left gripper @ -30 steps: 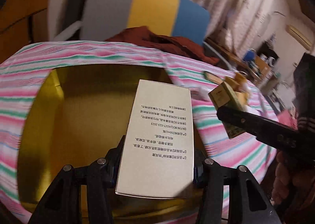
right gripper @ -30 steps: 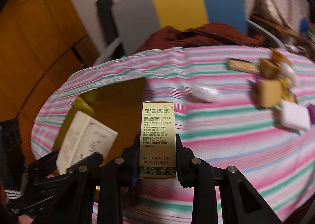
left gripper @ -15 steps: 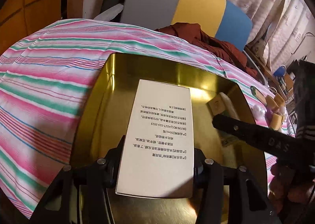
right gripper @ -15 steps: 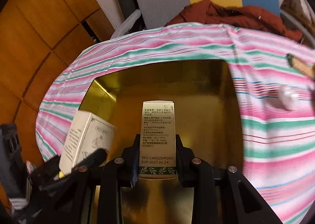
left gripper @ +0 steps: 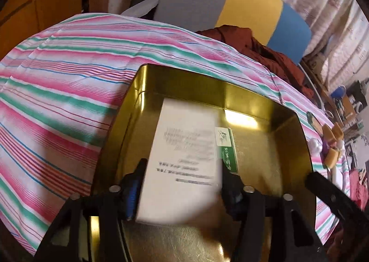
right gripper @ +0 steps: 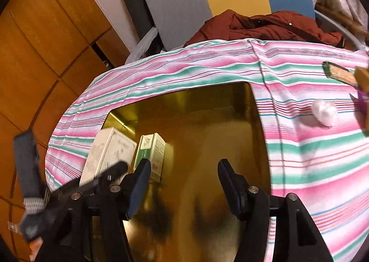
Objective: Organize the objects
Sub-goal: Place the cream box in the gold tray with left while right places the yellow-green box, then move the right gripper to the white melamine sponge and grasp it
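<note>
Both tools are opening – your right tool (right gripper: 184,183) holds nothing, the left tool (left gripper: 182,183) straddles the white box (left gripper: 184,151) in the gold tin (left gripper: 288,146). Withdraw crookedly and you'll topple the green box (right gripper: 153,151).

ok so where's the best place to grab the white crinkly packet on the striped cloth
Take the white packet across its narrow middle, coming straight down from above. It lies flat and alone on the striped cloth, clear of the gold tin, with free cloth on both long sides.
</note>
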### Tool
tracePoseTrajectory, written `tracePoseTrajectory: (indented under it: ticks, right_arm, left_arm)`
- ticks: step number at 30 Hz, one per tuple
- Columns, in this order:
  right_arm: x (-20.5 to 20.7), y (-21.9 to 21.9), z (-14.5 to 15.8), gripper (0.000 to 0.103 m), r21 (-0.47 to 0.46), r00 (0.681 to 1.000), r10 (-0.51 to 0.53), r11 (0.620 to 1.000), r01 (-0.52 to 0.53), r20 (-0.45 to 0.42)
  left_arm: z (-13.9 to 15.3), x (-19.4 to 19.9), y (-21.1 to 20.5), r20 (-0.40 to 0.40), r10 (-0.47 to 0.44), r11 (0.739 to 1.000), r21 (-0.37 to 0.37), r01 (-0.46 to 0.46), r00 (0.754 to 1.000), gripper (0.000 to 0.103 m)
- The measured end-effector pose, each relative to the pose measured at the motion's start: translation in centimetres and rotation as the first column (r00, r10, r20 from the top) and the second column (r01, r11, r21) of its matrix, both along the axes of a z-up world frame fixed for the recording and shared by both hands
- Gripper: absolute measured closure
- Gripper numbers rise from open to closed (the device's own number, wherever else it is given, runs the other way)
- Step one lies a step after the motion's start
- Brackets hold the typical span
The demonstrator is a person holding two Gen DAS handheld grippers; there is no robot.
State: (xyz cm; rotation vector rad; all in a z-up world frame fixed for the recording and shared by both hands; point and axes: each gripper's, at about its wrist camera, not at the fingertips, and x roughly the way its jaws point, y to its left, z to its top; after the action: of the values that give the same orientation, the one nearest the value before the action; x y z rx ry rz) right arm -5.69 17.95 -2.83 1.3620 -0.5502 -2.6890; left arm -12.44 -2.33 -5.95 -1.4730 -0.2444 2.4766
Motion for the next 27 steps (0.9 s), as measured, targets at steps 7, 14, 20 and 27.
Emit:
tracePoseTrajectory:
  ticks: [7,14,20,27]
  right_arm:
    - [2.2,1.5,1.0,0.041,0.015,0.999,-0.007,1.0,0.008,-0.04]
    - [3.8,3.9,1.7,0.038,-0.001,0.997,-0.054,0.999,0.054,-0.057]
    - [5.1,6.2,1.8,0.037,0.01,0.993,-0.101,0.995,0.102,-0.064]
    - [7.1,9.7,1.3,0.036,0.019,0.985,-0.163,0.986,0.165,-0.062]
  left_arm:
    - [2.2,1.4,0.5,-0.097,0.02,0.999,-0.031,-0.023,0.995,0.032]
    - [3.0,4.4,2.4,-0.088,-0.025,0.998,0.059,0.03,0.996,0.032]
    - [3.1,7.0,5.9,-0.098,-0.139,0.989,0.04,0.144,0.985,0.032]
    - [3.8,9.7,10.0,-0.122,-0.269,0.961,0.032,0.274,0.955,0.032]
